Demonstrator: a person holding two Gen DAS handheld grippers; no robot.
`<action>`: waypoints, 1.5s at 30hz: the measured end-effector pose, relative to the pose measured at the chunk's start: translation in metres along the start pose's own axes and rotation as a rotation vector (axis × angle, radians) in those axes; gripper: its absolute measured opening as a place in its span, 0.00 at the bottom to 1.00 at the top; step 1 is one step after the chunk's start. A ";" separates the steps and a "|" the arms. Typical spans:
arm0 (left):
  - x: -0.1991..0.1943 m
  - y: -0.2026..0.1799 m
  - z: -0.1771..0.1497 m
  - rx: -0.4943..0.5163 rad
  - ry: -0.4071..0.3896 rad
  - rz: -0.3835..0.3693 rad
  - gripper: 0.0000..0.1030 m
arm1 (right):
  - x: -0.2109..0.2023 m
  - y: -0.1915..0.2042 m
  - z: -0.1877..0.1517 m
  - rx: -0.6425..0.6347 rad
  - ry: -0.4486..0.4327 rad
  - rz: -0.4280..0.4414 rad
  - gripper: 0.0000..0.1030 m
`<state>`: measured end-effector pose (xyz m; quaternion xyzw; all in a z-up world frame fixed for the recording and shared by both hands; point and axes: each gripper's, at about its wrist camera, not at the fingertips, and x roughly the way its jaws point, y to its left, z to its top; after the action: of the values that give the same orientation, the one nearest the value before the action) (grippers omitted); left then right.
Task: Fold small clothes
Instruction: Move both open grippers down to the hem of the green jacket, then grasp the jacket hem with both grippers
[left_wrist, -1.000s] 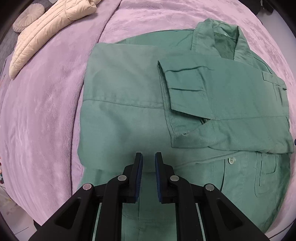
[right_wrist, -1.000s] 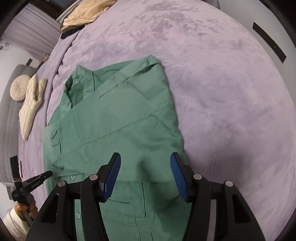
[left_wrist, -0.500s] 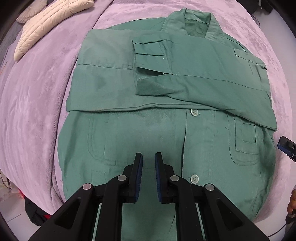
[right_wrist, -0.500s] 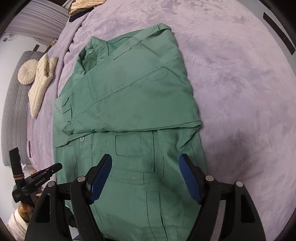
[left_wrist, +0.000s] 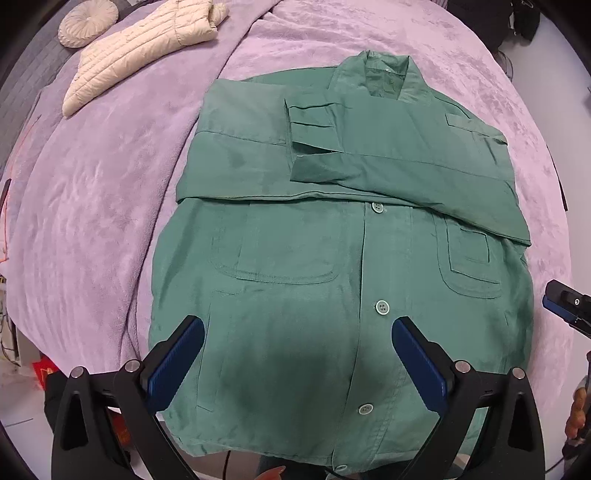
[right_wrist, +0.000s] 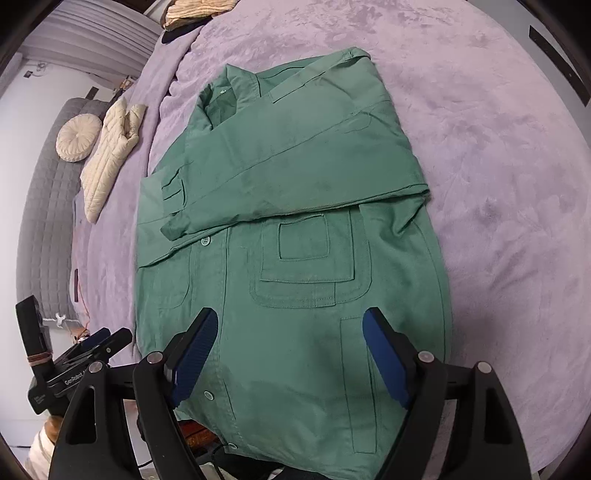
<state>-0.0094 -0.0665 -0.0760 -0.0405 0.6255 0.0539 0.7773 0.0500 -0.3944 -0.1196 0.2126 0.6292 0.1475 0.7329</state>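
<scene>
Left wrist view: green shirt (left_wrist: 332, 280) is laid flat on purple blanket (left_wrist: 92, 192), sleeves folded across the chest. Left gripper (left_wrist: 297, 354) is held agape above the shirt hem, nothing gripped. Right gripper (right_wrist: 290, 350) likewise spread wide over the hem.

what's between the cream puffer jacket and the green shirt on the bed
Only bare purple blanket: in the left wrist view nothing lies between the cream puffer jacket and the green shirt. The right wrist view shows the same gap.
</scene>
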 end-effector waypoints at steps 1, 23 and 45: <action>0.000 0.003 -0.002 0.004 -0.001 -0.007 0.99 | -0.001 0.003 -0.006 0.004 -0.012 -0.002 0.81; -0.019 0.065 -0.123 0.031 -0.052 0.011 0.99 | -0.022 0.049 -0.125 0.031 -0.067 0.140 0.83; 0.016 0.124 -0.152 -0.033 -0.004 -0.036 0.99 | -0.027 -0.018 -0.172 0.204 -0.051 0.049 0.83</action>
<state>-0.1697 0.0373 -0.1234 -0.0645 0.6220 0.0507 0.7788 -0.1252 -0.4008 -0.1257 0.3051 0.6166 0.0949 0.7195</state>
